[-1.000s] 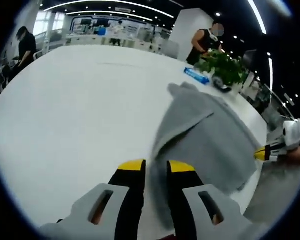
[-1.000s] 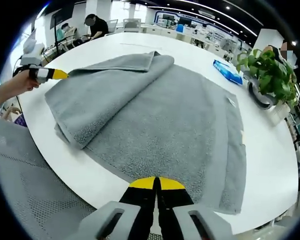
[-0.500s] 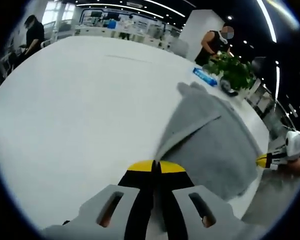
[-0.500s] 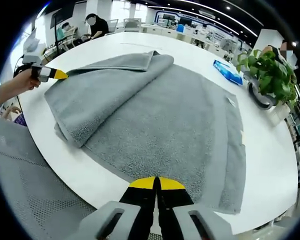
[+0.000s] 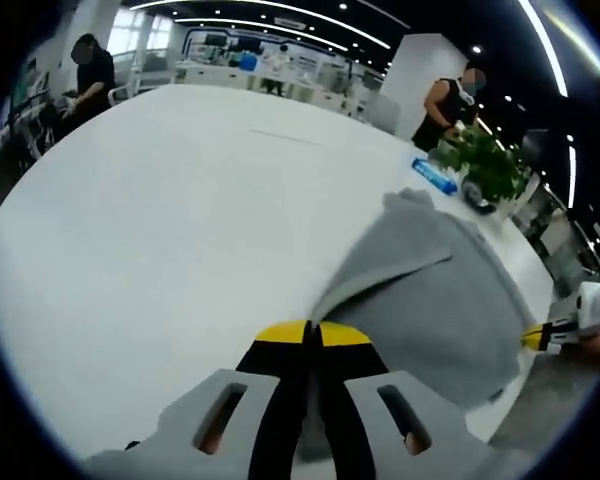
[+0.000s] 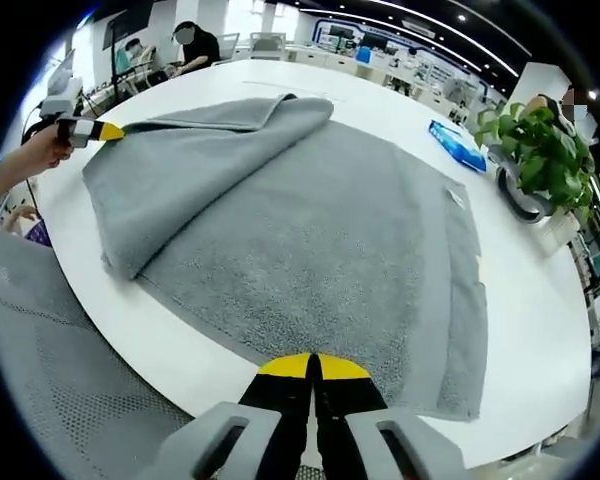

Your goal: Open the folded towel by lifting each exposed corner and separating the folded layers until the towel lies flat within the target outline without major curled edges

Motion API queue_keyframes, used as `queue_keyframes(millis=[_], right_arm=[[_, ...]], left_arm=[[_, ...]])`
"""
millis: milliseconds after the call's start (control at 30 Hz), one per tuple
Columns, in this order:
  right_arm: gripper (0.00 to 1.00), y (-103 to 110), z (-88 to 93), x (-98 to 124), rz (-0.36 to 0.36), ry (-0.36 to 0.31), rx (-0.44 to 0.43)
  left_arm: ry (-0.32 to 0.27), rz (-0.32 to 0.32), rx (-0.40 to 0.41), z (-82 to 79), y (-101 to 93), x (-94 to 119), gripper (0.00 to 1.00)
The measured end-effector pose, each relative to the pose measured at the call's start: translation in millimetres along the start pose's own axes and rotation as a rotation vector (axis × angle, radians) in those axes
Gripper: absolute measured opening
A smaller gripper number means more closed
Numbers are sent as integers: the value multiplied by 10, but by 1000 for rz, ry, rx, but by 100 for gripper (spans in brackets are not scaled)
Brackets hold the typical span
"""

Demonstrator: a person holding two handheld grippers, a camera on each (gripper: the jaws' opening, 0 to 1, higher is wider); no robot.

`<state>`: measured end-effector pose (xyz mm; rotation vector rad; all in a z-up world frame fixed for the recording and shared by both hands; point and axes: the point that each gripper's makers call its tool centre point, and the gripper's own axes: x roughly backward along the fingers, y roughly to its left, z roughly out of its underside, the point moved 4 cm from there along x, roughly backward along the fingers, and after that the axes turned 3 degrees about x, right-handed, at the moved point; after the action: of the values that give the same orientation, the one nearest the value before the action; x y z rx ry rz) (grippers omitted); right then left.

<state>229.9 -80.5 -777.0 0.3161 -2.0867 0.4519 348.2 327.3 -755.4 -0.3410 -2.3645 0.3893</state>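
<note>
- Left gripper (image 5: 312, 331): jaws pinching a corner of the grey towel (image 6: 310, 220).
- Right gripper (image 6: 313, 364): jaws pinching the towel's near edge on the white surface (image 5: 160, 220).

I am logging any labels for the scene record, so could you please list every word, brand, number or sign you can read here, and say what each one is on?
None can be read.
Flat blue packet on the white round table: pale print, too blurred to read.
Small tags on the grey terry towel edge: too small to read.
Lit panels in the far background: blurred.
</note>
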Motion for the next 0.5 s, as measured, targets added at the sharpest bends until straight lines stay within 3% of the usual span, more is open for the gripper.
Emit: queue_keyframes(millis=[267,500], right_arm=[[0,-3,-1,-4,-1,2,1],[0,-1,0,-5,-3,6,9]], left_arm=[[-44,-75,77,13,318,215,1],[-67,-120,85,67,447,370,1]])
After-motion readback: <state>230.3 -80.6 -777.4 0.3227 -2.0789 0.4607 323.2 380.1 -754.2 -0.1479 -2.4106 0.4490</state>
